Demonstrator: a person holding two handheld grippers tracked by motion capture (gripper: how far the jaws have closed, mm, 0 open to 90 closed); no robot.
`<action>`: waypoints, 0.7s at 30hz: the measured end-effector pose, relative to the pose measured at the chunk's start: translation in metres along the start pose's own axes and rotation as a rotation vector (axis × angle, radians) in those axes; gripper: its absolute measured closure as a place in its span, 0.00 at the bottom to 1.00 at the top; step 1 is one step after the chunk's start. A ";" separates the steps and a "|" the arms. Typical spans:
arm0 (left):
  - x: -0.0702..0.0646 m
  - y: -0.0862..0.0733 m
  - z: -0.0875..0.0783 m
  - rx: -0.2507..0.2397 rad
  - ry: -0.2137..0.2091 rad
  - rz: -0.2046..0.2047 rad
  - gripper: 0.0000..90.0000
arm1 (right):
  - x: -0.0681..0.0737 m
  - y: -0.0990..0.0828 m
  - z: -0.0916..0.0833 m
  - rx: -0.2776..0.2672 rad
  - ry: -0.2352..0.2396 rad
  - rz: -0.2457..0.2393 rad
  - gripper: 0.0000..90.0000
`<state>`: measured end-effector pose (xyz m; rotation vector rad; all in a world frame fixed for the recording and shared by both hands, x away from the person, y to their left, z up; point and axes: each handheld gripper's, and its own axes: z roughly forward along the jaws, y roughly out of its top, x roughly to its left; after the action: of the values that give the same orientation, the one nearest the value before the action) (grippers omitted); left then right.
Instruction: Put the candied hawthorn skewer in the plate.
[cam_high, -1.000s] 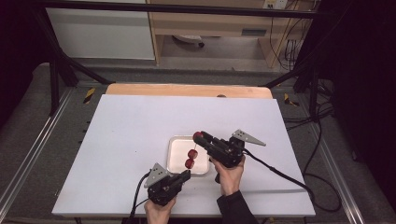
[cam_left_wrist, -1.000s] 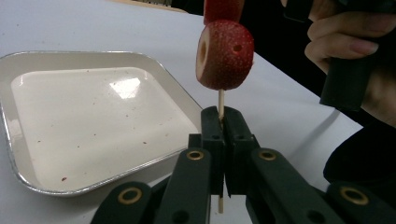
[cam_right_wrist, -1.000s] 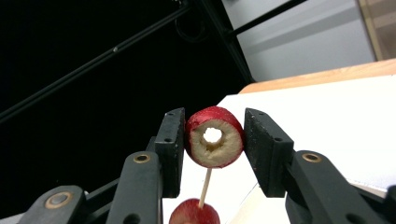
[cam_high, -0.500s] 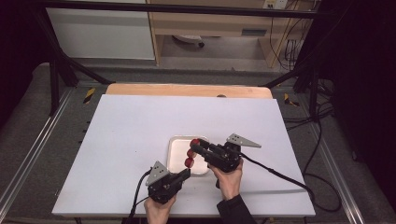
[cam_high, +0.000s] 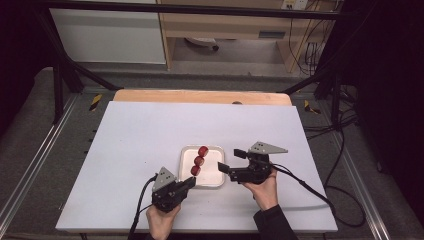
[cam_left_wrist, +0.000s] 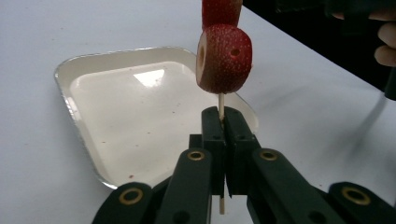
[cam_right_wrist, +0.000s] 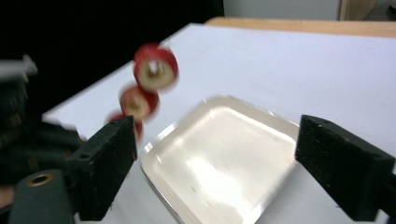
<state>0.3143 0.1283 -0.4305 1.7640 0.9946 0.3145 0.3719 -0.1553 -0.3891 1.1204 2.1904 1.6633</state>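
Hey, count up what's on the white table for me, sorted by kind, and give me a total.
Red fruit pieces threaded on the skewer: 3
Wooden skewer: 1
White tray: 1
Hand-held grippers: 2, the left gripper shut on the skewer, the right gripper with jaws that have just been opening and nothing between them
Total: 7

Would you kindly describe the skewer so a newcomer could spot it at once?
On the white table, find the shallow white tray near the front edge. Rising over its left side is a thin wooden skewer clamped in the left tool, threaded with three red strawberry pieces.
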 end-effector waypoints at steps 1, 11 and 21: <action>0.002 0.002 0.000 0.010 -0.002 -0.002 0.98 | -0.003 -0.003 -0.002 0.019 -0.005 -0.018 0.12; 0.012 0.022 0.012 0.139 0.046 0.073 0.98 | -0.031 -0.036 -0.026 0.172 -0.048 -0.078 0.01; 0.023 0.039 0.035 0.269 0.101 0.097 0.98 | -0.053 -0.061 -0.055 0.202 -0.077 -0.097 0.01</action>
<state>0.3686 0.1177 -0.4168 2.0615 1.0636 0.3467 0.3510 -0.2368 -0.4385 1.0855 2.3635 1.3627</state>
